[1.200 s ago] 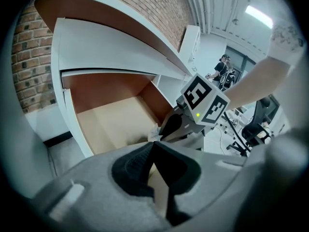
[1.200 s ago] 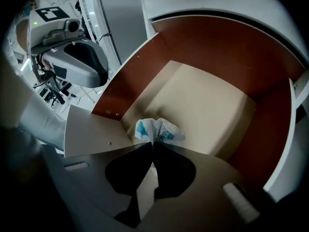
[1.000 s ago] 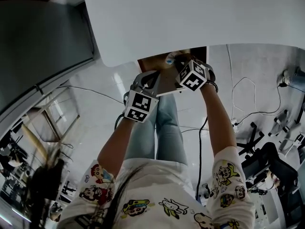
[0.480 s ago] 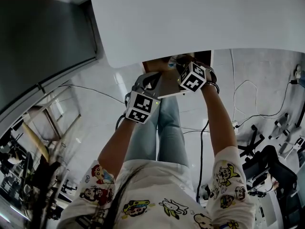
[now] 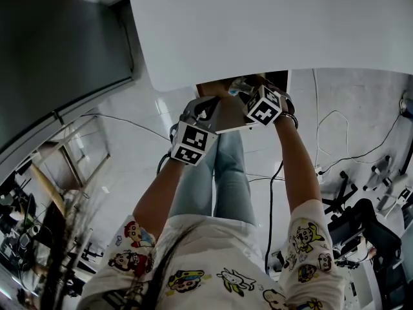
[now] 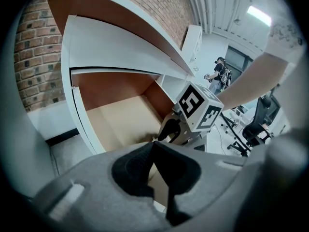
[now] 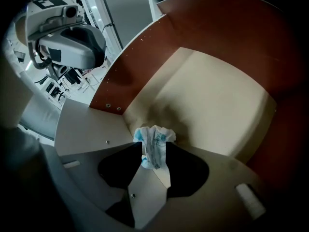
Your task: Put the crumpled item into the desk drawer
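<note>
The crumpled item, a white and blue wrapper, hangs between the jaws of my right gripper over the tan floor of the open desk drawer. Those jaws are opening and the pads no longer squeeze it. From the head view the wrapper shows at the drawer's mouth under the white desk top, in front of the right gripper. My left gripper sits at the drawer's near edge with its pad tips together. A pale strip shows lower between the pads. The left gripper stands beside the drawer's front panel.
Brown side walls enclose the drawer. The person's legs are right below it. Cables trail over the floor, and office chairs stand at the right. A brick wall rises behind the desk.
Both grippers stay at the drawer. The right one has edged slightly to the right with the wrapper in front of it. The left one has barely moved.
</note>
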{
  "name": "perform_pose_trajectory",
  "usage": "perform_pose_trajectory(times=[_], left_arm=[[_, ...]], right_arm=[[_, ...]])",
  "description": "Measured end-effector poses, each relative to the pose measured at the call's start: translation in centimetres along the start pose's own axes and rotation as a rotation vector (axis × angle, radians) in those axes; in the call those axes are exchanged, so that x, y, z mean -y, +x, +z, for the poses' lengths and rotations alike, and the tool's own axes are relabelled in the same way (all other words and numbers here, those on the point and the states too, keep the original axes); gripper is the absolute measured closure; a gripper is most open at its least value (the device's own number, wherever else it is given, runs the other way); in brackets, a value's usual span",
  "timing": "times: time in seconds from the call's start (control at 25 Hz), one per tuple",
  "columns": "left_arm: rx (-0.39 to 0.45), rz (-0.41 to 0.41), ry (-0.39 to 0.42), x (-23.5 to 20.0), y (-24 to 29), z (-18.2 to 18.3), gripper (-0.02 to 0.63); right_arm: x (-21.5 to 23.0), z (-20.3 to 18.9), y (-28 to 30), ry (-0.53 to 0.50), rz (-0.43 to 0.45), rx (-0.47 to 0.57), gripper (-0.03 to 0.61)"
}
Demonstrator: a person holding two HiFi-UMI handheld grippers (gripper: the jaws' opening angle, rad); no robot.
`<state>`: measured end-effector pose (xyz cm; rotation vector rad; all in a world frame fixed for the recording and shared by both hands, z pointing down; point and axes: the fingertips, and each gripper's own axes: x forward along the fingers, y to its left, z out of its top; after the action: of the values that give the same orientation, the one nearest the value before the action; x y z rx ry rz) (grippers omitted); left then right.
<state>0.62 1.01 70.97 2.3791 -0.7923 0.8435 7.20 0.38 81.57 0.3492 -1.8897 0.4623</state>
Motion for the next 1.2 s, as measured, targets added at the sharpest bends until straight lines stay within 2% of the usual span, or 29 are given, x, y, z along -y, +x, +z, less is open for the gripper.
perform_pose_trajectory(times=[0.28,0.76,1.2], left_arm=[[0.008,0.002,0.010,0.2,-0.3,0.8,0.614],[0.060,0.007,0.044,0.8,-1.6,4.9,0.615],[0.106,0.022,0.056,2.9,-4.8,9.0,0.615]], right_arm=[[0.1,0.2,-1.4,0.024,-0.027,0.028,0.422],[0.9,2.0,-6.2,0.062,-0.098,0.103,0.420],[0.4,3.8,-14.3,0.096,-0.181,0.214,0.419]])
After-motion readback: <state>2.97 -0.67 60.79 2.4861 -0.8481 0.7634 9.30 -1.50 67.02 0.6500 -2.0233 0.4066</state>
